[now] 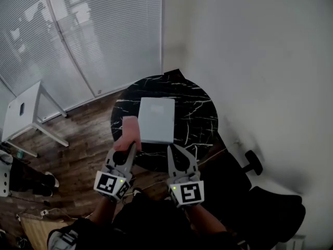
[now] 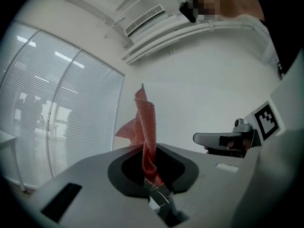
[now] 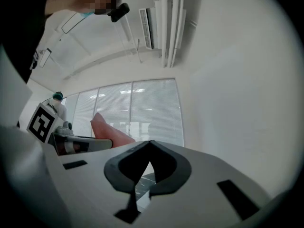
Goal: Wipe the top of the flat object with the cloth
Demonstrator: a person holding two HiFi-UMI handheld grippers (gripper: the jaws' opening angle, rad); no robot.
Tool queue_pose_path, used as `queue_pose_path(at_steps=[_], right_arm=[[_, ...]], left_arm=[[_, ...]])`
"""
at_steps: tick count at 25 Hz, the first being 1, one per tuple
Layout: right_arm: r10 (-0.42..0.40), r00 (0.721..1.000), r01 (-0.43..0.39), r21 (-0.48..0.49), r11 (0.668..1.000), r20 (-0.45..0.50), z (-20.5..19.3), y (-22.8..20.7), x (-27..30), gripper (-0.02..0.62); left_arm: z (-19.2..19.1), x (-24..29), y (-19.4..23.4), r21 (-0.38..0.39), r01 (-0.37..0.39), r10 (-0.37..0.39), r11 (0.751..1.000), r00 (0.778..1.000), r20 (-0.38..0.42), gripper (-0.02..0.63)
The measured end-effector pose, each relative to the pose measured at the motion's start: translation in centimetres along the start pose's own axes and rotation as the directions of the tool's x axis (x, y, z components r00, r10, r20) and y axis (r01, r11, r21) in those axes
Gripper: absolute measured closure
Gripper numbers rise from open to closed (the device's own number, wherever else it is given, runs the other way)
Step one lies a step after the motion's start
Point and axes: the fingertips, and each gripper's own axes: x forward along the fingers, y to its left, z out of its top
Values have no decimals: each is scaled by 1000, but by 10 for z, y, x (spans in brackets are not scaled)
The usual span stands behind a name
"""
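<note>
A white flat object [image 1: 156, 120] lies on a round black marble table [image 1: 200, 113]. Over the table's near left rim, my left gripper [image 1: 131, 147] is shut on a pink cloth [image 1: 130, 132]. In the left gripper view the cloth [image 2: 145, 136] stands up from between the closed jaws, twisted and folded. My right gripper [image 1: 170, 150] hangs beside it over the near rim, shut with nothing in it; its tips [image 3: 151, 142] meet in the right gripper view. That view also shows the pink cloth [image 3: 108, 132] to the left. Both grippers point level, above the table top.
A white side table [image 1: 23, 111] stands on the wooden floor at left. A black office chair [image 1: 270, 212] is at the lower right, close to the white wall. Windows with blinds [image 1: 93, 30] run along the far left.
</note>
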Motion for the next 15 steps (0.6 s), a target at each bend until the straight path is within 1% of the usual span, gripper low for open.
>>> queue_pose_path(at_steps=[2, 9, 15], right_arm=[[0, 1000, 0, 0, 1000, 11, 3, -1, 1, 601], [4, 1000, -4, 2, 1000, 6, 5, 4, 3, 601], [5, 999, -4, -14, 1000, 39, 12, 5, 8, 601]], left_arm=[[0, 0, 2, -4, 7, -7, 1000, 1000, 9, 586], [2, -8, 9, 1, -14, 14, 1000, 1000, -1, 586], [6, -8, 14, 6, -20, 20, 1000, 1000, 10, 586]])
